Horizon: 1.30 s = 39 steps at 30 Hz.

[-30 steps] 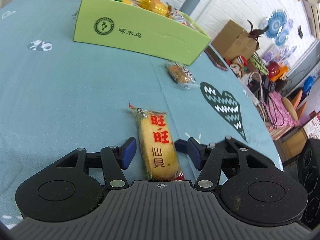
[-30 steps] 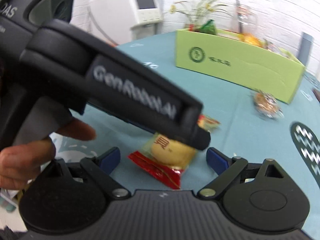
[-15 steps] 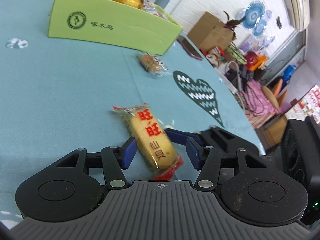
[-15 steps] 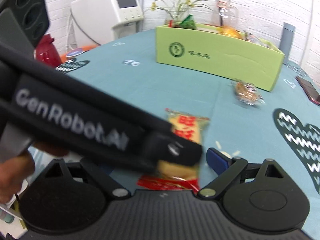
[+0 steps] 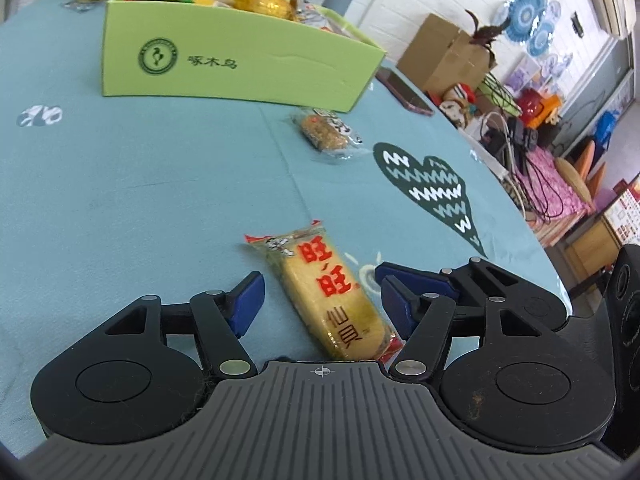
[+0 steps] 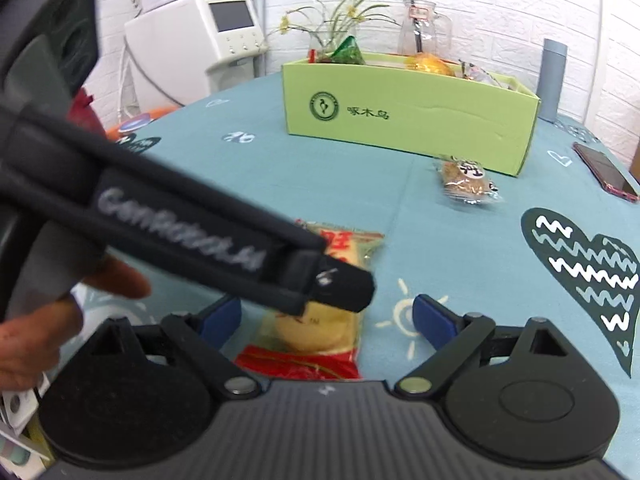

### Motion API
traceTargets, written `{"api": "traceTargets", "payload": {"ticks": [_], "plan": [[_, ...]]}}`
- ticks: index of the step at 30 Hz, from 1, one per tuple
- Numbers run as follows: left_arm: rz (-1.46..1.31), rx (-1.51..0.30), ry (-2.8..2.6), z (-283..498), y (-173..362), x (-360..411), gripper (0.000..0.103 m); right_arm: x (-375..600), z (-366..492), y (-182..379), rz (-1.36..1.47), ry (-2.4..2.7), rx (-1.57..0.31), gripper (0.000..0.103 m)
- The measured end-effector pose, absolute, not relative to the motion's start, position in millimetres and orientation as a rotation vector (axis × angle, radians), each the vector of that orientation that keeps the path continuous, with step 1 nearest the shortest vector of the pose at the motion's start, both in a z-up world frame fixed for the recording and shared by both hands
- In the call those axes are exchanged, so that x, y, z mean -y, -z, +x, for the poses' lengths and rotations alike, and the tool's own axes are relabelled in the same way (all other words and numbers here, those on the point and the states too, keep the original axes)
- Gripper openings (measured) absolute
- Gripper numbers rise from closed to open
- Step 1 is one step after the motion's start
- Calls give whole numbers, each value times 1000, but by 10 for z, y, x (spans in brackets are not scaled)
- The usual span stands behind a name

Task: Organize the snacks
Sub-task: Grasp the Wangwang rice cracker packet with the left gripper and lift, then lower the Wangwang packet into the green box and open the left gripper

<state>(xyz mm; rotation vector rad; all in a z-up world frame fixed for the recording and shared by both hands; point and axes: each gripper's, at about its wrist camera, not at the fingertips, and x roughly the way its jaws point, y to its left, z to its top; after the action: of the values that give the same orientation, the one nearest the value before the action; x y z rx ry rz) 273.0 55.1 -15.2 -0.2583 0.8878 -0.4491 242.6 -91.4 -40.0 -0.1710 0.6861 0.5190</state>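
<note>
Left gripper (image 5: 320, 300) jaws apart, just been opening, rice cracker packet (image 5: 328, 296) lying loose between them on the teal tabletop (image 5: 140, 184), pads not touching. Right gripper (image 6: 326, 320) jaws wide open around the same packet. Farther off, green box (image 5: 236, 68); small snack (image 5: 326, 134) just beside it, right.

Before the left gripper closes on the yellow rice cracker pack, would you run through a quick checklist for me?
1. Rice cracker pack between left gripper pads: ok; jaws just opened wider.
2. Pads pressing the pack: not ok, gaps both sides.
3. Pack square to the jaws: not ok, it lies diagonally.
4. Right gripper clear of the pack: not ok, open astride it.
5. Green box has room: cannot tell.
</note>
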Motion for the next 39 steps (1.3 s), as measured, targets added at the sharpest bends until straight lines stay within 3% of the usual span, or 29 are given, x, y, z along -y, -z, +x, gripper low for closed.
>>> {"api": "traceTargets", "payload": {"ticks": [3,5,7,9,18,24,32,35,39], "plan": [[-230,-882,428,2698,148,-505,45,909,2419,408,-183,-549,-665,88],[-199,-873,399,2662,144,-463,38,916,2381,411,-164,-570,-649,78],[-182,-865,384,2628,149,-418,24,933,2356,414,-144,-560,-644,72],[-197,-870,371,2612,145,-397,22,985,2384,378,-90,-560,-658,65],[-203,-742,377,2924,-459,-332,18,1028,2815,-113,-89,-548,-513,66],[-229,-657,357,3815,-898,-462,18,846,3741,-475,-167,-555,-429,66],[-210,-680,258,5035,-769,-768,16,436,5157,-324,-166,-630,-518,68],[-239,-703,263,5294,-570,-894,20,341,5401,-188,-183,-650,-521,76],[-294,-687,266,5363,-413,-1041,52,260,5354,-114,-262,-651,-482,86]]}}
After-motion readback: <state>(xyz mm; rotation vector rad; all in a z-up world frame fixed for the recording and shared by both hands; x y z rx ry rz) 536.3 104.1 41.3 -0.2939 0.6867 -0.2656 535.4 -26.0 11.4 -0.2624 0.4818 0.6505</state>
